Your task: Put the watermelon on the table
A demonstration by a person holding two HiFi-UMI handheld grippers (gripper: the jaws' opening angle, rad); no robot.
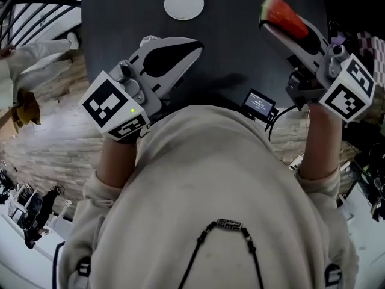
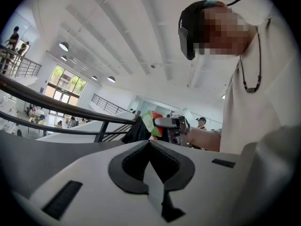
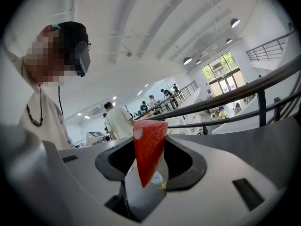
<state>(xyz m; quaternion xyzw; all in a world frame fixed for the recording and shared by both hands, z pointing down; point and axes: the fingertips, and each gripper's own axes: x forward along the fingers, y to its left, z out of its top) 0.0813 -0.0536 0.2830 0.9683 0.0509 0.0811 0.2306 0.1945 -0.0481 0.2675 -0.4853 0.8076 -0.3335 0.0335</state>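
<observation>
A red wedge of watermelon [image 1: 283, 15] with a green rind is clamped in my right gripper [image 1: 274, 24], held in the air over the right part of the dark table [image 1: 240, 53]. In the right gripper view the watermelon [image 3: 148, 149] stands point-down between the jaws of that gripper [image 3: 150, 138], which press on its sides. My left gripper [image 1: 195, 46] hovers over the table's near left part, shut and empty. In the left gripper view its tips [image 2: 149, 141] meet, and the watermelon [image 2: 151, 124] shows beyond them in the other gripper.
A round white disc [image 1: 184, 3] lies on the table's far side. A small black device with a lit screen [image 1: 259, 104] sits at the table's near edge. A dark railing [image 1: 36, 5] runs at the upper left above a wooden floor [image 1: 54, 131].
</observation>
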